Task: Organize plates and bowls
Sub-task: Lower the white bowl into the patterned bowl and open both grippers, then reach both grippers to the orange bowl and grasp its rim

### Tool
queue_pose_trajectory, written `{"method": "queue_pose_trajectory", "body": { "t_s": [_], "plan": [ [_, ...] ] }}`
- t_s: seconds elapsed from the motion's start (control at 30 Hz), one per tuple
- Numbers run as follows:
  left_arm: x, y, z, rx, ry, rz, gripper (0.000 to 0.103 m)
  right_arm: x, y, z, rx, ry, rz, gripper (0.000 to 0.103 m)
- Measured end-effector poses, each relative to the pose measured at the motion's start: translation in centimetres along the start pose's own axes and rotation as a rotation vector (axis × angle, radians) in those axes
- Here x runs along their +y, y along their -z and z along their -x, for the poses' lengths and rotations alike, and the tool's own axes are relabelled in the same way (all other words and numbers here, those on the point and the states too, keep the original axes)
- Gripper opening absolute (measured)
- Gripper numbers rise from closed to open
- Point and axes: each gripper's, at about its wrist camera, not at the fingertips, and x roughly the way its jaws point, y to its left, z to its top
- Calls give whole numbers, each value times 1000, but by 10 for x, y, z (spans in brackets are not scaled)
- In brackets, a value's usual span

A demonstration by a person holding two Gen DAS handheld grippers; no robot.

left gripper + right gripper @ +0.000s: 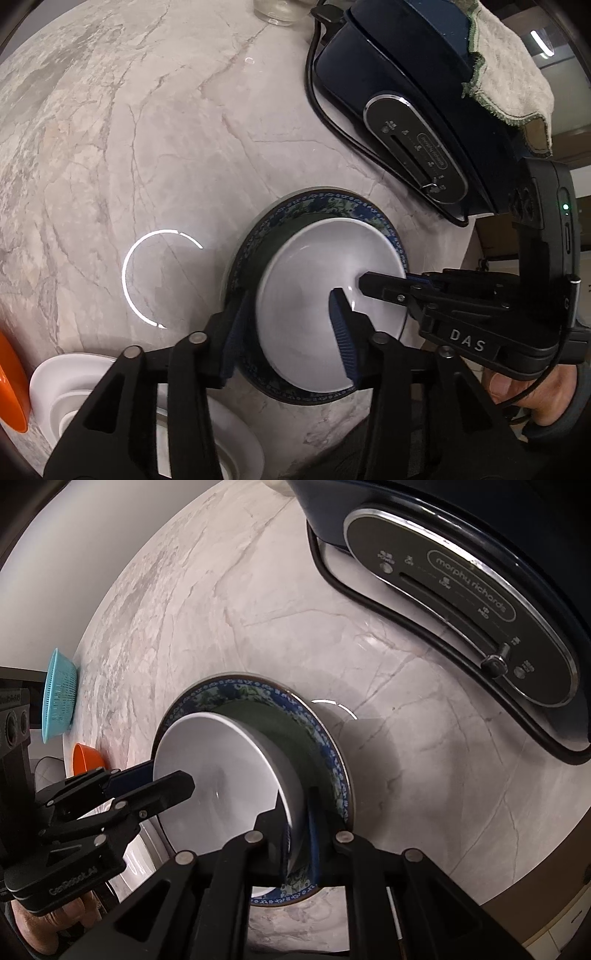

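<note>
1. Marble counter [147,147]: patterned plate [332,206] carries the white bowl [310,280], so that stack is made.
2. Left gripper [291,332] straddles the bowl's rim, parted, gripping nothing.
3. Right gripper [299,834] pinches the bowl's wall (orange bowl [86,762] unsorted).

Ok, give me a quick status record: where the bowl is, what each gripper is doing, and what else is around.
bowl: white bowl, in the blue patterned plate
plate: on the marble counter
left gripper: open, one finger inside the bowl, one outside its wall
right gripper: shut on the bowl's rim
behind plate: dark blue cooker with a cloth on top
other dishes: white dishes, orange bowl, teal basket
</note>
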Motion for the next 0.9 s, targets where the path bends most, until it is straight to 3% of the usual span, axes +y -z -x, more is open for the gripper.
{"method": "queue_pose_trajectory", "body": {
  "t_s": [0.07, 0.13, 0.37, 0.47, 0.53, 0.6, 0.67, 0.77, 0.9],
  "plan": [
    [-4, 1, 2, -10, 7, 0, 61, 2, -1, 0, -2, 5, 8, 10],
    [-6, 1, 5, -22, 19, 7, 66, 2, -1, 0, -4, 12, 12, 10],
    [-3, 5, 27, -71, 60, 51, 70, 2, -1, 3, -16, 11, 8, 12],
    [-4, 7, 42, -104, 89, 64, 78, 2, -2, 10, -33, 4, 5, 14],
    [-4, 11, 55, -143, 103, 71, 86, 1, -2, 19, -55, -28, -7, 38],
    [1, 19, 75, -203, 100, 73, 97, 4, -1, 31, -98, -21, -3, 50],
    [10, 32, 99, -276, 75, 72, 100, 11, 1, 48, -165, -42, 21, 52],
    [41, 62, 141, -391, -4, 112, 100, 31, 2, 73, -263, -75, 93, 67],
    [113, 120, 183, -441, -133, 316, 100, 77, -12, 86, -283, -136, 230, 69]
  ]
}}
